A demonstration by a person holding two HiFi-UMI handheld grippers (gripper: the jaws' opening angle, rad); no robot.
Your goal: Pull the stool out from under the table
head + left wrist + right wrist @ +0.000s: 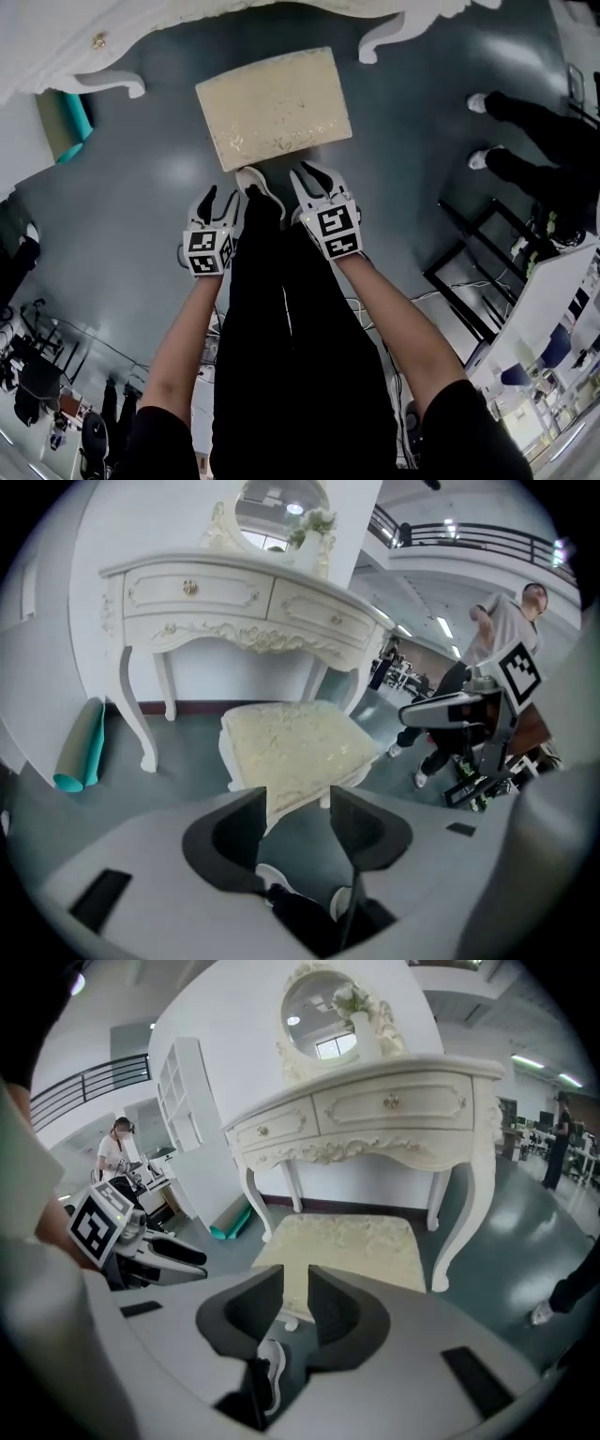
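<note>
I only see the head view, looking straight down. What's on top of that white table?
Observer: An oval mirror stands on the dressing table.
Operator: Does the stool have legs?
Observer: Yes, white legs under the cream seat.
Operator: Is my left claw holding it?
Observer: No. The left claw is open and empty, with the stool beyond it.

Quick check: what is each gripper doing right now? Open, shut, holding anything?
Left gripper: open, holding nothing.
Right gripper: open, narrower gap, holding nothing.
</note>
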